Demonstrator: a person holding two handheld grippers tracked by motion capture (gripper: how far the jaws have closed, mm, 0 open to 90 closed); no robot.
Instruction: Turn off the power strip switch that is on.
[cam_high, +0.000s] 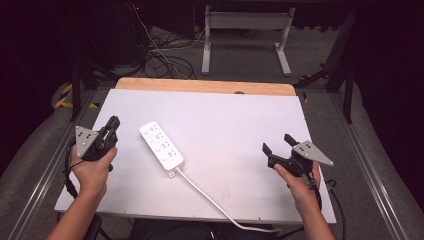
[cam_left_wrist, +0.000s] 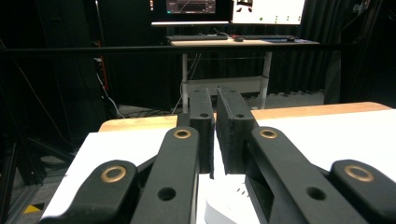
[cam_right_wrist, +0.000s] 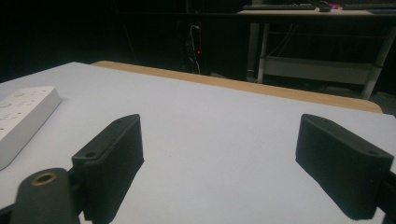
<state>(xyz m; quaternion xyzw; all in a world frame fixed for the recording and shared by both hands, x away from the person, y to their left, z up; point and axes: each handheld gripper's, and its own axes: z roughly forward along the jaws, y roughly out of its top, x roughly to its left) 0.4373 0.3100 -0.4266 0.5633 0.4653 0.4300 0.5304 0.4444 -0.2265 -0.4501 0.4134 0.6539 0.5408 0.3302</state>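
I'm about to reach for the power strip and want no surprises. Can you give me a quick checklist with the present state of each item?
1. Power strip lies flat on the table, nothing on it: ok.
2. Its cable runs off the near edge, between both hands: ok.
3. Right gripper jaws wide apart, empty: ok.
4. Left gripper jaws nearly together, too narrow to take the strip: not ok.
5. Whether the cable is plugged in: cannot tell.
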